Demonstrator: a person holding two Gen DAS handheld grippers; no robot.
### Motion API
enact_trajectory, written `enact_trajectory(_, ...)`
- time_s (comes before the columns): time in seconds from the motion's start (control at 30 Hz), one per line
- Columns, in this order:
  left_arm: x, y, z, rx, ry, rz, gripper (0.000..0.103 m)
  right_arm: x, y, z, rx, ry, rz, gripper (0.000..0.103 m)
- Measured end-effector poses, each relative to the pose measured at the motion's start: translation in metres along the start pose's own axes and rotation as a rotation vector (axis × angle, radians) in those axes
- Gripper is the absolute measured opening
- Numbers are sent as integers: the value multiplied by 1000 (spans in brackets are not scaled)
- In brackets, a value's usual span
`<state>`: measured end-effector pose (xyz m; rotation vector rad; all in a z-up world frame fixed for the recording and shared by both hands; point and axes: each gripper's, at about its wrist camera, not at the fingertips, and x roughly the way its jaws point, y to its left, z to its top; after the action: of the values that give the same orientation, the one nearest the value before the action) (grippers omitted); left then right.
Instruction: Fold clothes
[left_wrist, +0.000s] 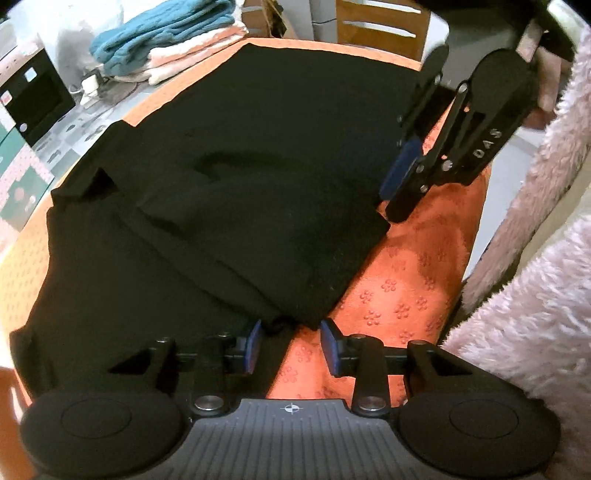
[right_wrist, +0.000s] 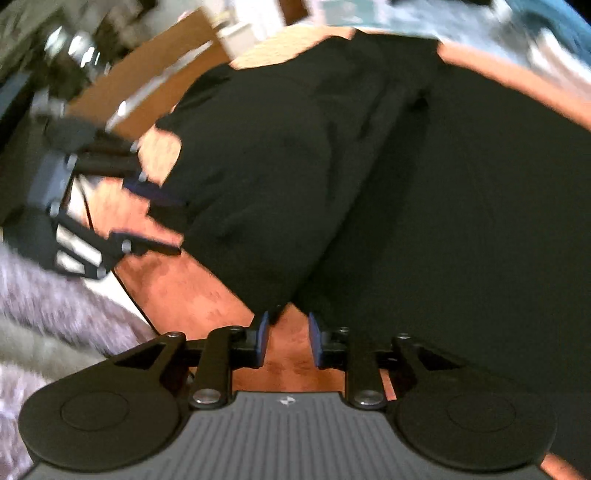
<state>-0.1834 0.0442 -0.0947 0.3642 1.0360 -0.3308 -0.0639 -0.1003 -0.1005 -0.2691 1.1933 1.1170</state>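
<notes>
A black garment (left_wrist: 258, 147) lies folded over itself on an orange flower-embossed cloth (left_wrist: 406, 288) that covers the table. My left gripper (left_wrist: 291, 326) stands open at the near corner of the folded layer; the fabric tip sits at its blue pads (left_wrist: 255, 343) without being pinched. The right gripper (left_wrist: 390, 206) reaches in from the upper right to the garment's right corner. In the blurred right wrist view, the right gripper (right_wrist: 288, 316) is open over orange cloth, the garment (right_wrist: 406, 184) just past its tips. The left gripper (right_wrist: 179, 227) shows at the garment's left edge there.
Folded teal and pink towels (left_wrist: 166, 40) are stacked at the table's far left. A wooden chair (left_wrist: 380, 26) stands behind the table. A person's fluffy pink sleeve (left_wrist: 535, 258) fills the right side. Patterned floor (left_wrist: 33, 166) lies beyond the left table edge.
</notes>
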Motion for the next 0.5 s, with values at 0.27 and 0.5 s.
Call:
enact_trajectory(0.27,-9,0,-1,-23,-27,31,58,19,-20,-4,217,-18,146,16)
enact_trajectory(0.5,-9,-5,4,-24,-62,62,67,-10,-9,14,268,-96,254,7)
